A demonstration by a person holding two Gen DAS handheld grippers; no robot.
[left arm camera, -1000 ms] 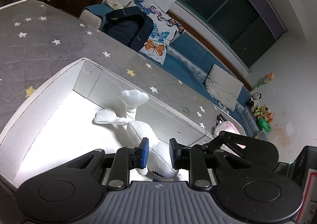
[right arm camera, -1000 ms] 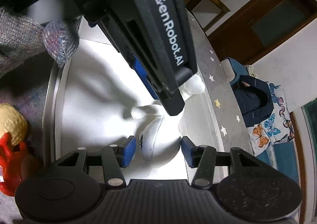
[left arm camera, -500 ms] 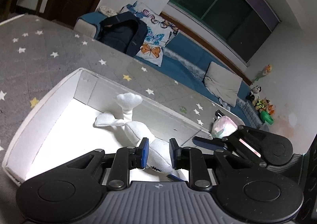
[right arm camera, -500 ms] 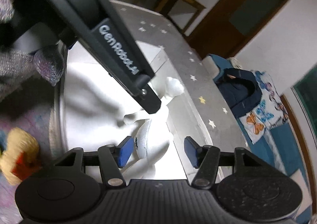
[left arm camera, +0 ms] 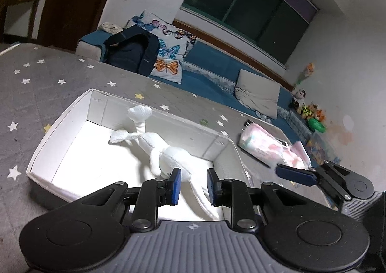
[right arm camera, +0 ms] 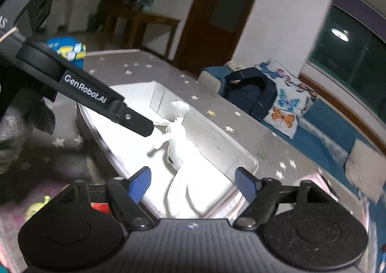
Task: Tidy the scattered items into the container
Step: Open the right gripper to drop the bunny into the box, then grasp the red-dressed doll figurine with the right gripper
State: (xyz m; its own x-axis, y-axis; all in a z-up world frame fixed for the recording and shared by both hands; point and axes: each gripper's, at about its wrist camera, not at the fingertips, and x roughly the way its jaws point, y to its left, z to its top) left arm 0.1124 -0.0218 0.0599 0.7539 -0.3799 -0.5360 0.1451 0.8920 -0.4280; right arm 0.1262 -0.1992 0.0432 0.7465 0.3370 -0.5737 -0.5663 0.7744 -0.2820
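Observation:
A white stuffed toy (left arm camera: 166, 152) lies inside the white open box (left arm camera: 60, 118) on the grey star-patterned mat. It also shows in the right wrist view (right arm camera: 176, 145), in the box (right arm camera: 241, 152). My left gripper (left arm camera: 191, 187) hovers above the box's near end, jaws a little apart and empty. My right gripper (right arm camera: 193, 181) is wide open and empty above the box's near edge; one of its fingers (left arm camera: 296, 174) shows at the right of the left wrist view. The left gripper's finger (right arm camera: 135, 123) crosses the right wrist view.
A pink and white packet (left arm camera: 270, 147) lies on the mat right of the box. Yellow and red toys (right arm camera: 48, 203) lie left of the box, partly hidden. A blue ball (right arm camera: 67, 51) sits at the mat's far side. A blue sofa with a dark backpack (left arm camera: 132, 51) stands behind.
Both grippers have lifted and pulled back from the white toy, which now lies free in the box. The left jaws have parted a little and the right jaws have opened wider.

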